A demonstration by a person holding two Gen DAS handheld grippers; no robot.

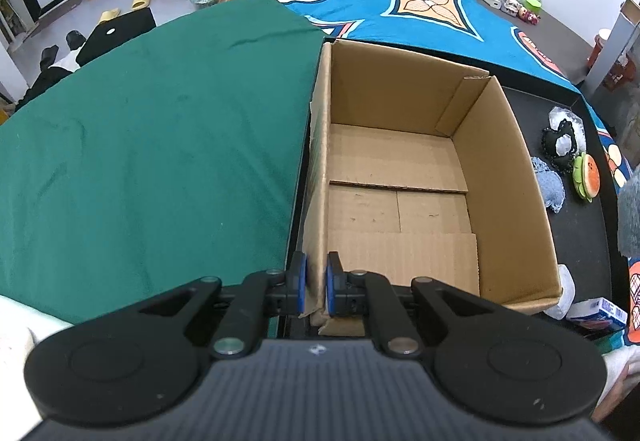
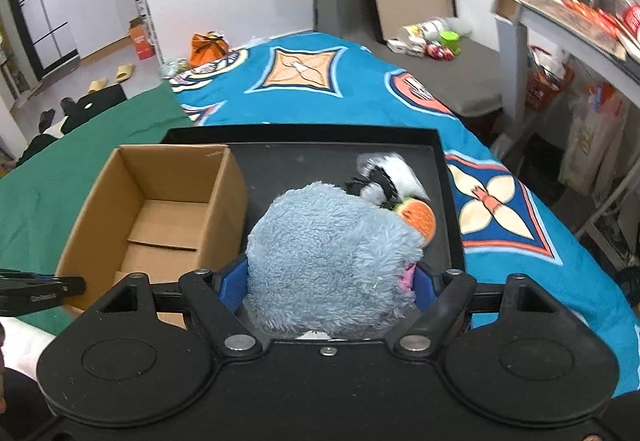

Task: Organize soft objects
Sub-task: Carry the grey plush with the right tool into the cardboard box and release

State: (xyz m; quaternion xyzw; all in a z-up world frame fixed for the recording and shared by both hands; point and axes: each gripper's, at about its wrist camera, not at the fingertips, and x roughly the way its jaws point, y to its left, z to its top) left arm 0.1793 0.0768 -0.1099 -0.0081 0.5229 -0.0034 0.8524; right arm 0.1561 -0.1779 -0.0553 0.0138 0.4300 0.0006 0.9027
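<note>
Two tongs busy: my left tongs (image 1: 316,291) pinch the near-left wall of the cardboard box (image 1: 508,169), probably to steady it. My right tongs (image 2: 326,287) clamp the grey-blue plush (image 2: 332,257), held above the black tray (image 2: 436,145) right of the box; which toy it is, unclear.

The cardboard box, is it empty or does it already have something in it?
Empty. Both wrist views show the cardboard box with only its bare bottom flaps; the fluffy blue toy is outside it, between the right gripper's fingers.

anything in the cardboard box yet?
No. In the left wrist view the cardboard box shows only its bare floor flaps, and the blue-grey plush sits between the right gripper pads outside it.
</note>
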